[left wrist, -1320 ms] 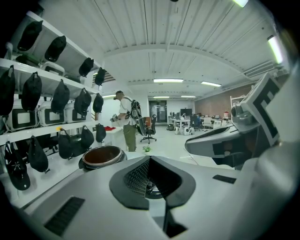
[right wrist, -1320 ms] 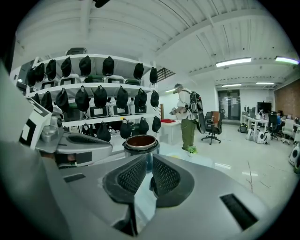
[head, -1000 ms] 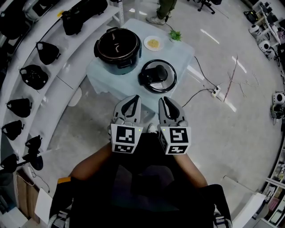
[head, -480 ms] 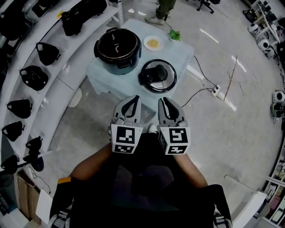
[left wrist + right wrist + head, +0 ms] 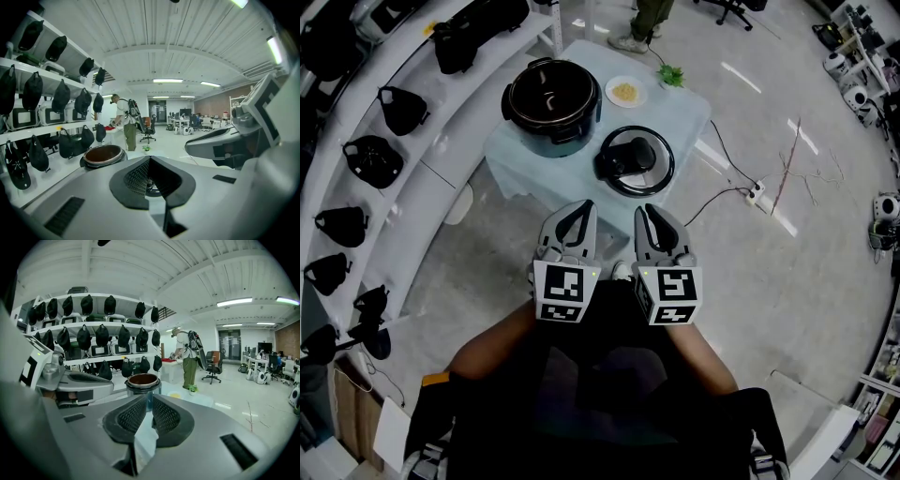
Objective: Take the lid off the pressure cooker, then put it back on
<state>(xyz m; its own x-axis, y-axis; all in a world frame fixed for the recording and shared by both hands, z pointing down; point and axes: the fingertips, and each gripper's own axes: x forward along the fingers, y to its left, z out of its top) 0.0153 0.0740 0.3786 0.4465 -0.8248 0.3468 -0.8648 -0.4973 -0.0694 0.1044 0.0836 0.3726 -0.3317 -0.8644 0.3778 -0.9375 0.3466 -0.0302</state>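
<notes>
The round black pressure cooker with a dark inner pot (image 5: 551, 101) is standing open on a small table under a pale blue cloth (image 5: 686, 120). It is sitting well ahead of both sets of jaws and a little to their left. Its round lid, black in the middle with a shiny metal rim (image 5: 635, 161), is lying flat on the cloth just beside the cooker. That spot is nearer the jaws and almost straight ahead of the right gripper (image 5: 645, 212).

The person is holding both grippers side by side, well short of the table. The left gripper (image 5: 579, 208) is showing its jaws pinched together at the tips, with nothing in them. The right gripper is showing its pads a narrow slit apart, also empty, with the cooker framed beyond the slit.

The lid is already off, so the job at hand is probably putting it back. To do that well, the right jaws likely need spreading wide before reaching forward. They should then be closing across the dark handle, not on the slippery rim. The lid wants lifting level, carrying ahead and to the left, and lowering centred onto the pot's mouth.

The lid seems to be facing handle-side up. The disc itself has no long axis, but its handle appears to be running crosswise to the jaws, slightly slanted.
</notes>
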